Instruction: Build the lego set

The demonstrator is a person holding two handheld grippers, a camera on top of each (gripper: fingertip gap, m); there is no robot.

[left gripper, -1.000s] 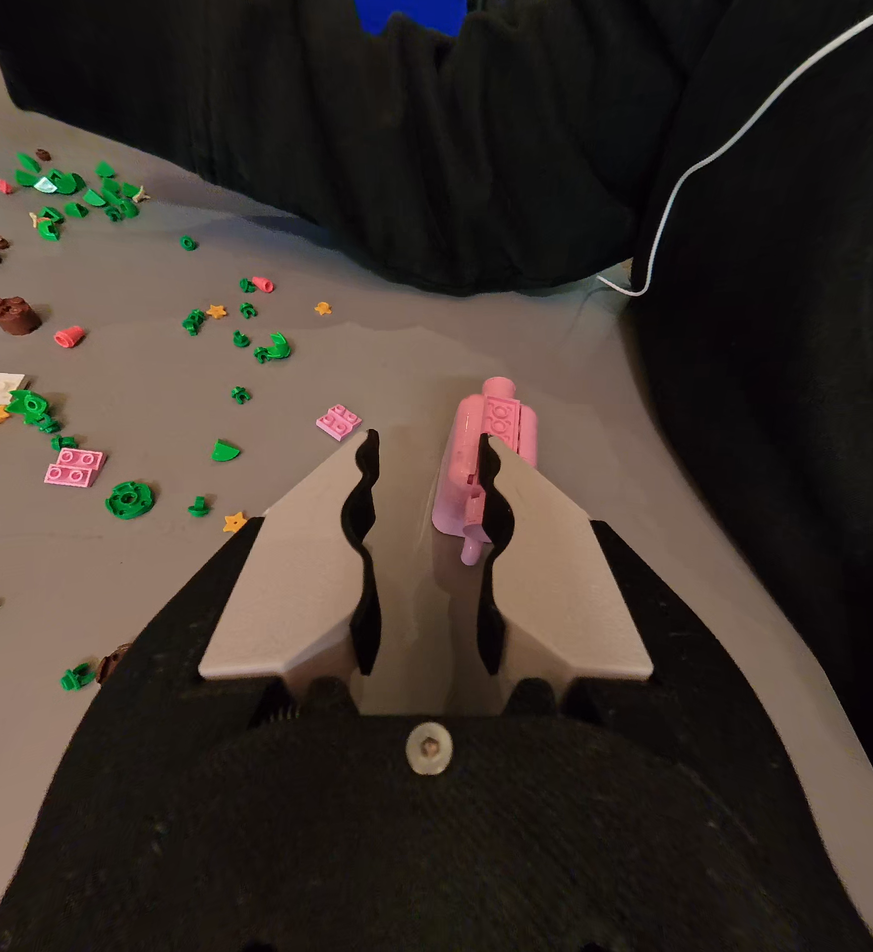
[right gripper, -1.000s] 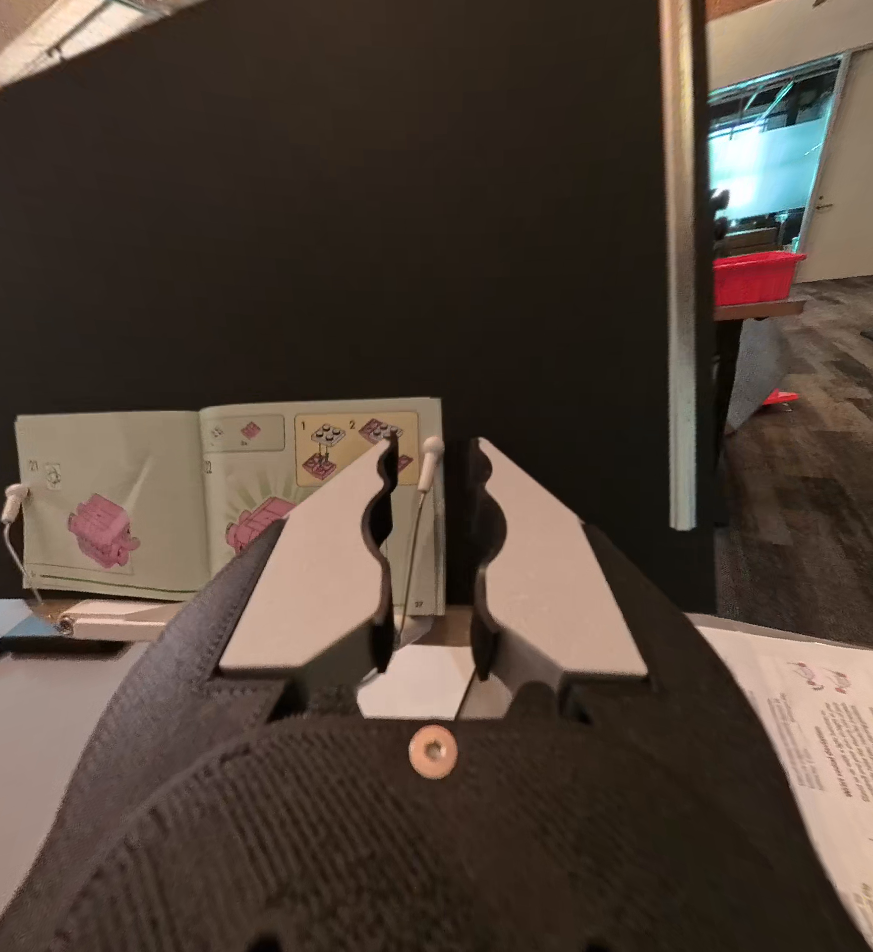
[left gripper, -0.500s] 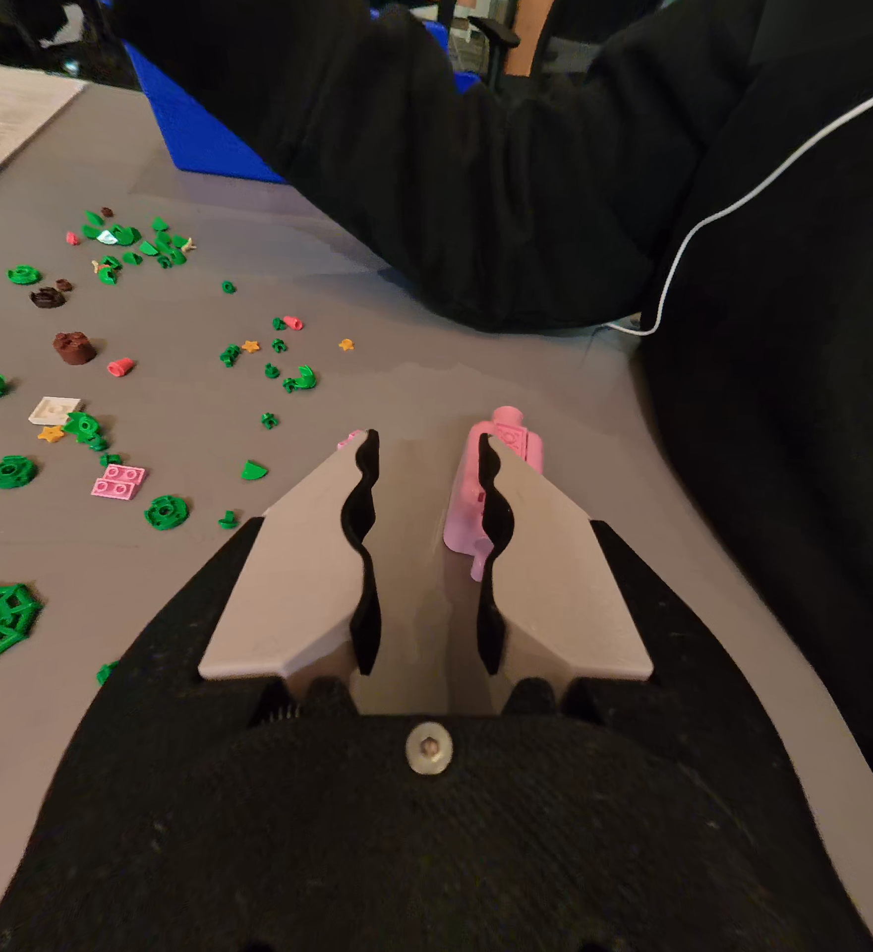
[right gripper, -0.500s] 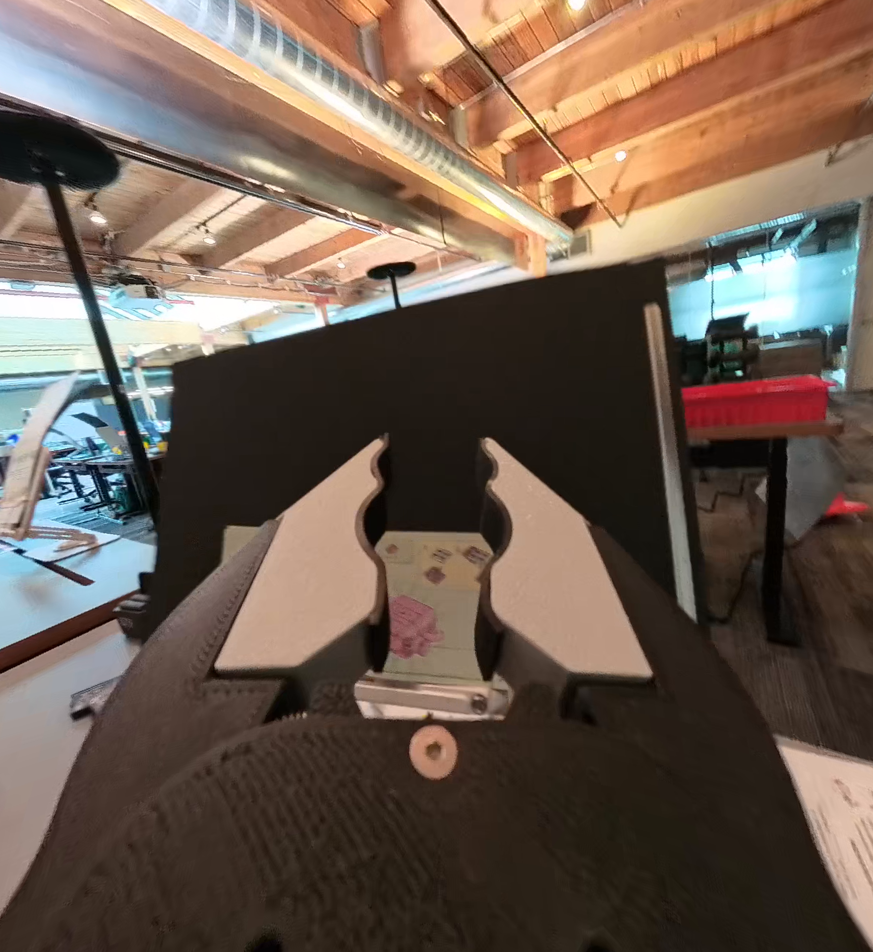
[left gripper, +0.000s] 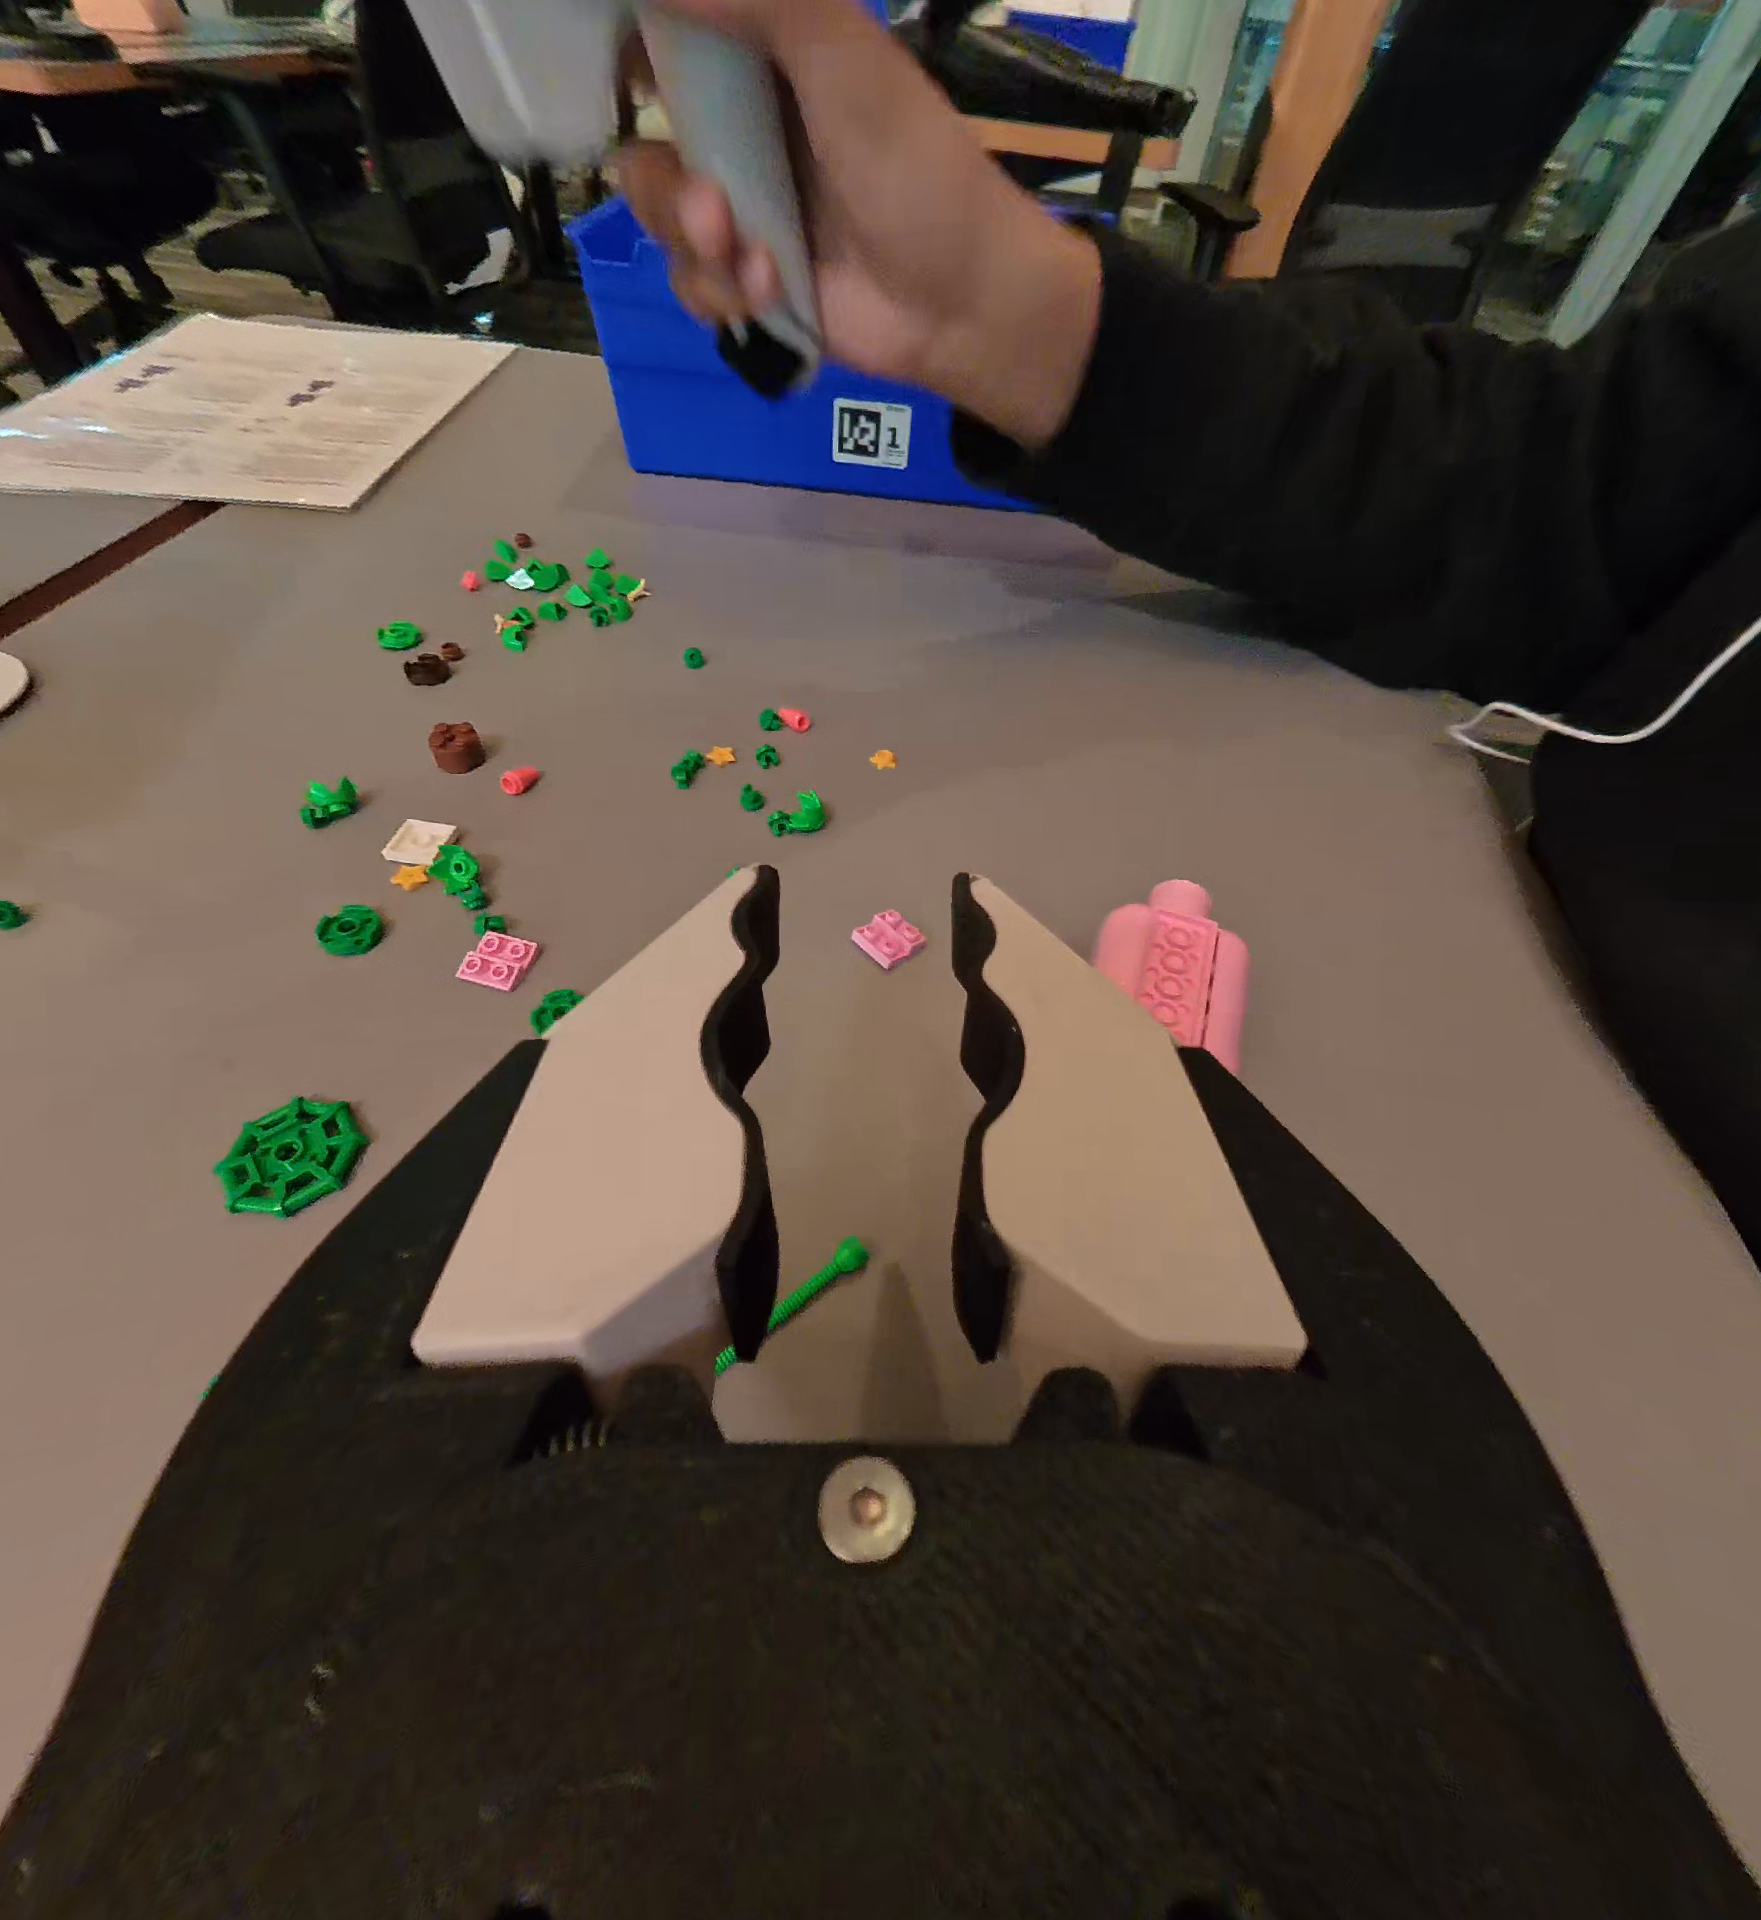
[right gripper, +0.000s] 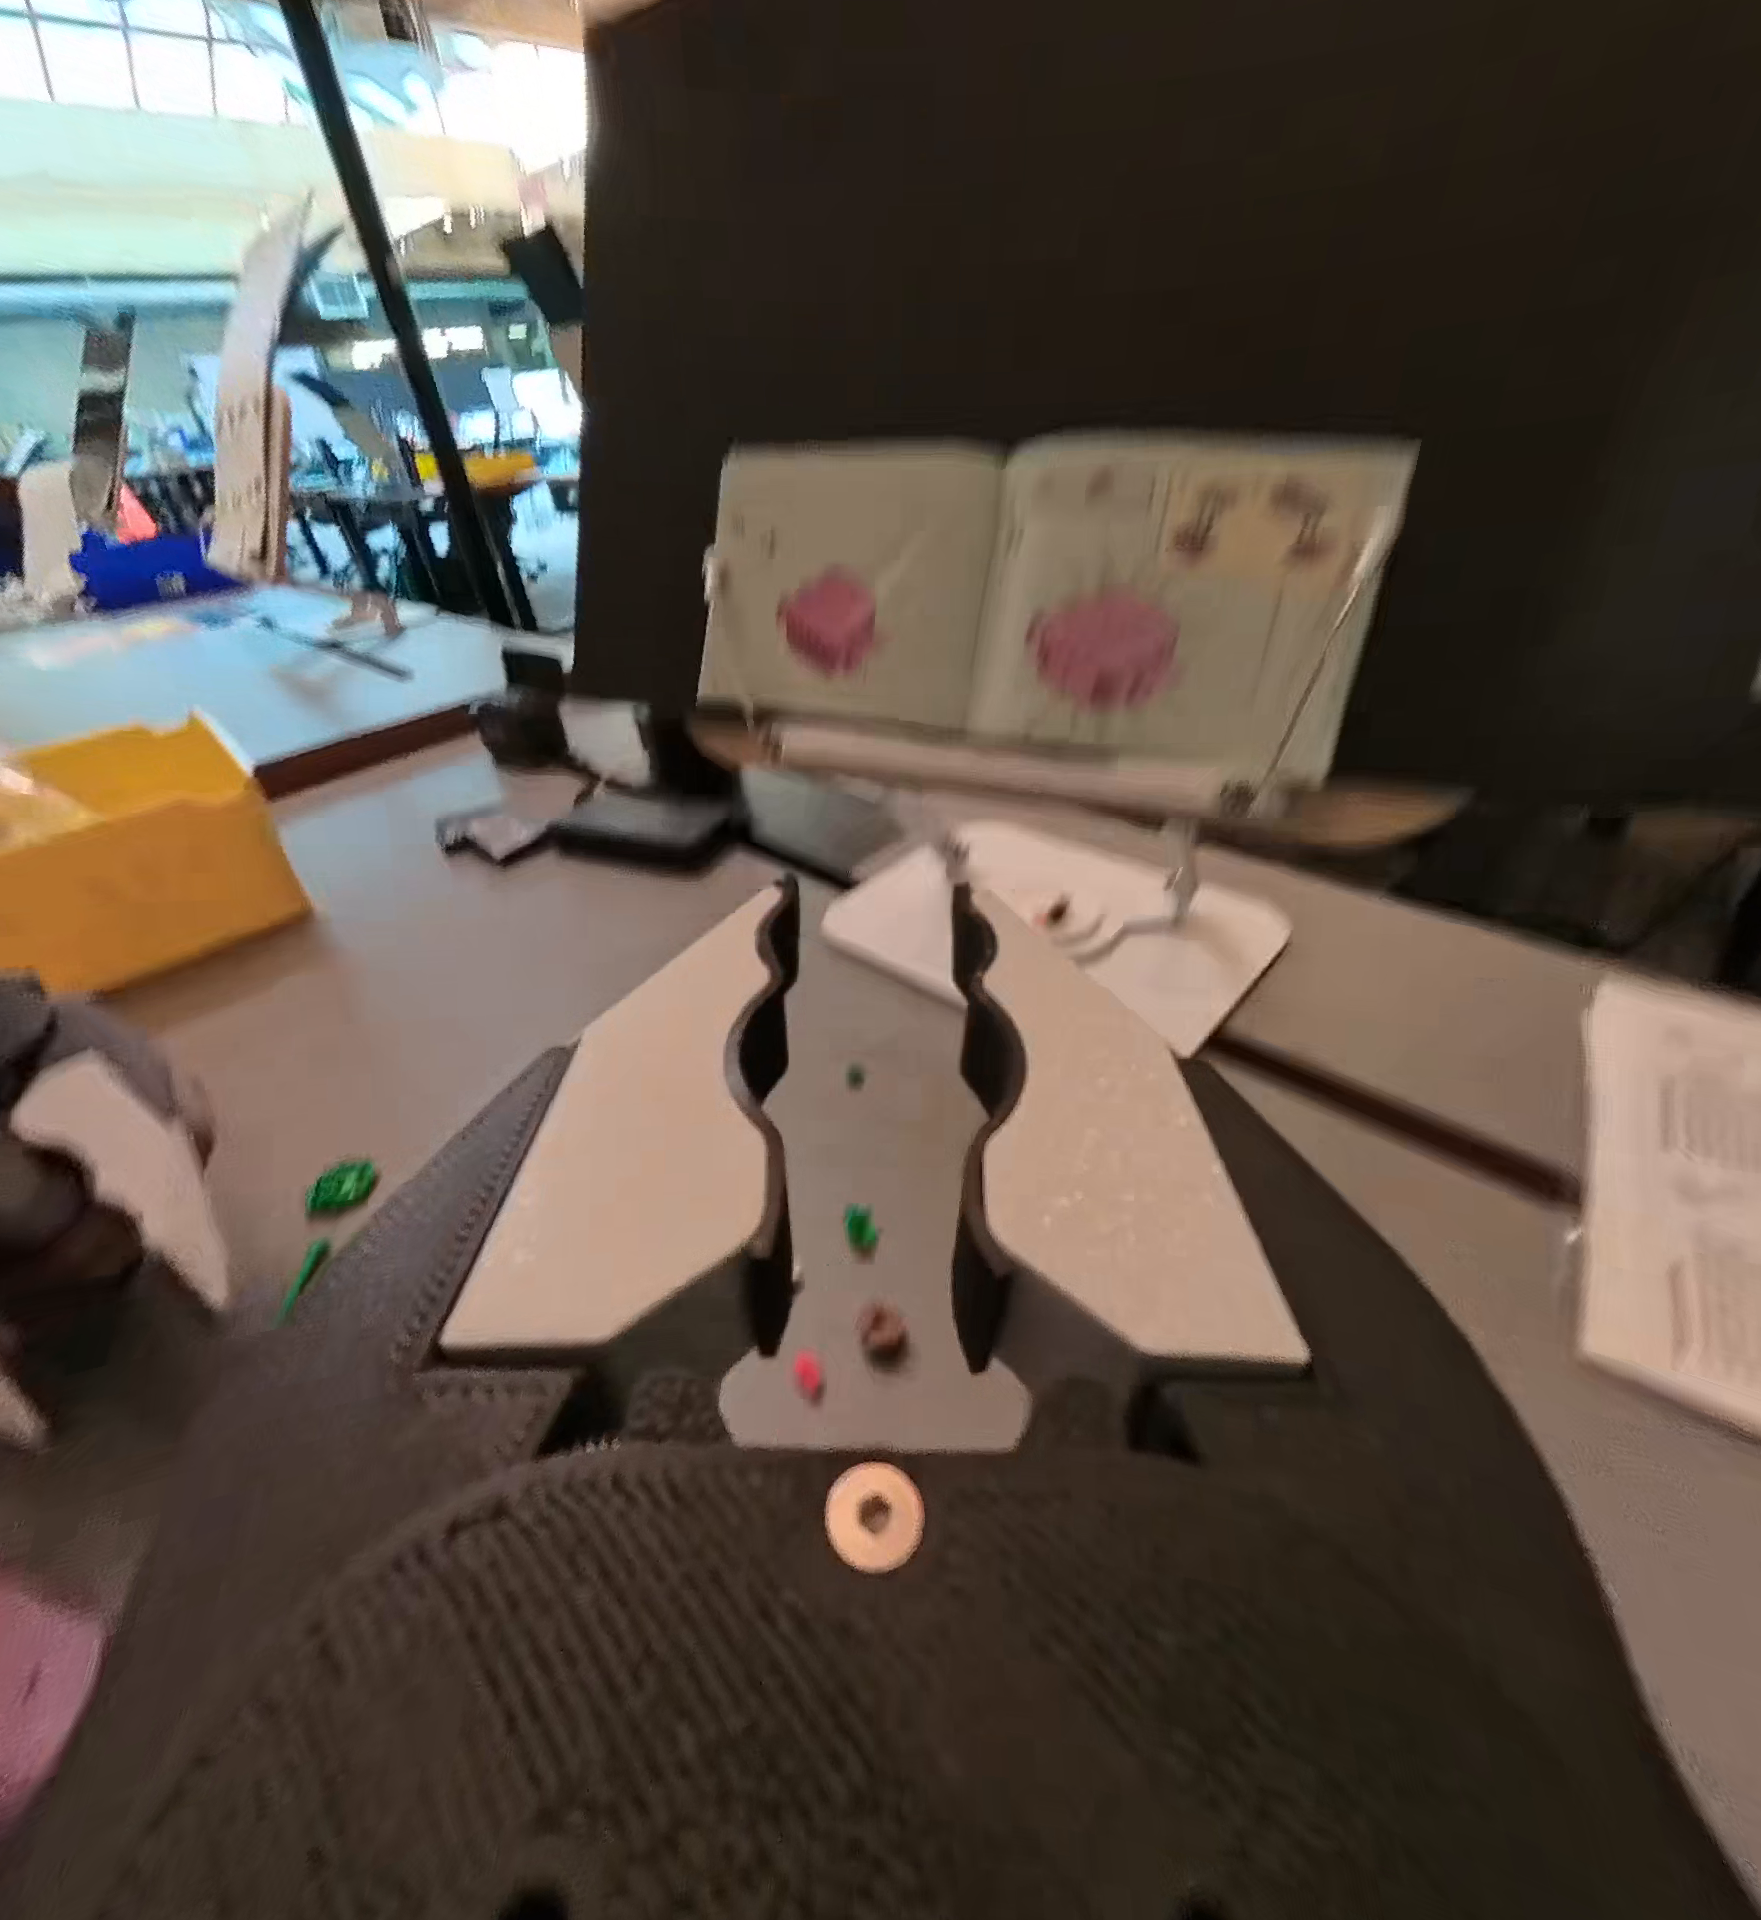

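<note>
left claw [left gripper: 865,883] parted, empty, over surface [left gripper: 1063,665] | pink plate [left gripper: 887,938] beyond its tips | pink build [left gripper: 1175,971] just right | right claw [right gripper: 871,904] parted, empty, above green bits [right gripper: 860,1228]

The left wrist view looks down close over the grey table [left gripper: 1011,644] toward the blue bin [left gripper: 710,416]. The right wrist view faces the propped instruction booklet [right gripper: 1052,592]. Both share the scattered green pieces [left gripper: 554,582].
</note>
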